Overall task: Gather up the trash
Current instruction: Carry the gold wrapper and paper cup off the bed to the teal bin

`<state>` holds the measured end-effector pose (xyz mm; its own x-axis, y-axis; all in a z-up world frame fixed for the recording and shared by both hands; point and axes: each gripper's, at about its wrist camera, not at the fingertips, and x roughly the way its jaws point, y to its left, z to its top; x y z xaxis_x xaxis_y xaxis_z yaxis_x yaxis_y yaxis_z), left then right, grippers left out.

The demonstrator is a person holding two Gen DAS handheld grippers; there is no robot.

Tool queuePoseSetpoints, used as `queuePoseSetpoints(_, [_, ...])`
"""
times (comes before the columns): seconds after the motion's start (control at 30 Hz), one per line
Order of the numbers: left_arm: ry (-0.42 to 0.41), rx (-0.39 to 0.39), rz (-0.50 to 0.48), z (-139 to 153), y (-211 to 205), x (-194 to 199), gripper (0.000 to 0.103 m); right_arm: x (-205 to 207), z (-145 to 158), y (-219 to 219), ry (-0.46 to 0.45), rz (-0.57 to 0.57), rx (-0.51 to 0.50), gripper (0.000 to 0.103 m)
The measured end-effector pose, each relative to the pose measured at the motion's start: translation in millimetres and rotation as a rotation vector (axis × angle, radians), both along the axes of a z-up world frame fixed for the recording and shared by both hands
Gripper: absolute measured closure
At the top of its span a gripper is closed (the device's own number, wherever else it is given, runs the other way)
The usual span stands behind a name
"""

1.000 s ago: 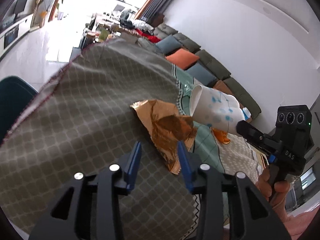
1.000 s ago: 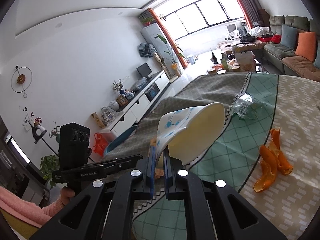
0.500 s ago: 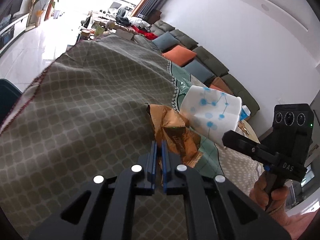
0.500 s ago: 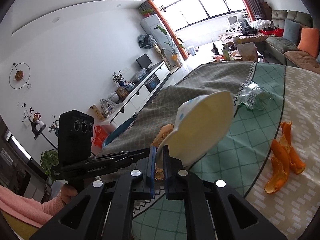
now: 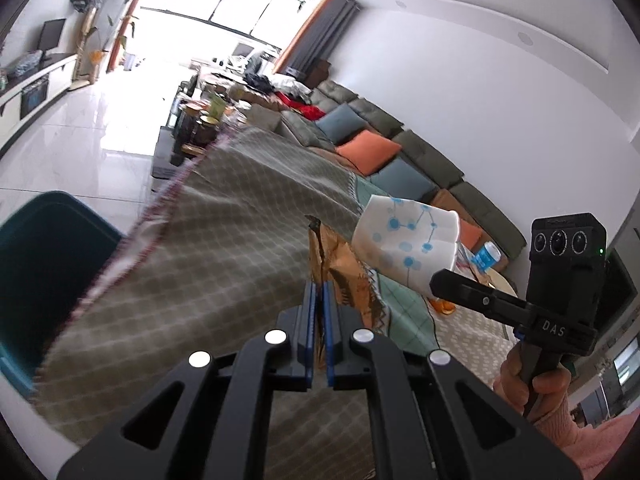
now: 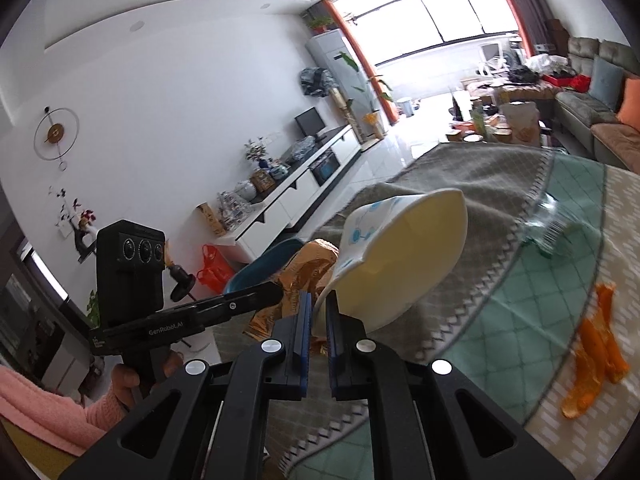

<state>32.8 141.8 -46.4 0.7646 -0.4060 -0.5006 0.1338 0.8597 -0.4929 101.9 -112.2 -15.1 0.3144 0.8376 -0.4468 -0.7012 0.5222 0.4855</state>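
Because the trash has to leave the tabletop [image 5: 208, 264], each piece is pinched at its edge and held up in the air. A crumpled golden-brown foil wrapper [image 5: 340, 268] stands upright from the left tongs [image 5: 319, 300], which are clenched on its lower edge; it is shiny, creased and torn at the top. Just to the right of these tongs, a white paper cup [image 6: 400, 264] with blue dots and lines is tipped on its side, its rim squeezed flat between the right tongs [image 6: 318, 316], so the pale inside faces the right wrist camera. Both pieces hang close together, I think ready for one bin. Further right of the right tongs, orange peel [image 6: 596, 360] and a clear plastic bottle [image 6: 550, 224] lie on the patterned cloth, not yet collected.
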Motion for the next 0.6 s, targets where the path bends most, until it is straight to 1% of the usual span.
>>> queuePoseSetpoints(0.2, [-0.017,0.003,0.092,8,34,-19,0.097,3,8,33,-0.011,0.083,0.011,0.096])
queuePoseSetpoints(0.43, [-0.043,0.002,0.255,20,88,-43,0.097,10,15,81,-0.006,0.199,0.007,0.096])
queuePoseSetpoints(0.6, [-0.024,0.019,0.359,18,125,-55,0.097,14,14,125,0.008,0.284,-0.016,0.096])
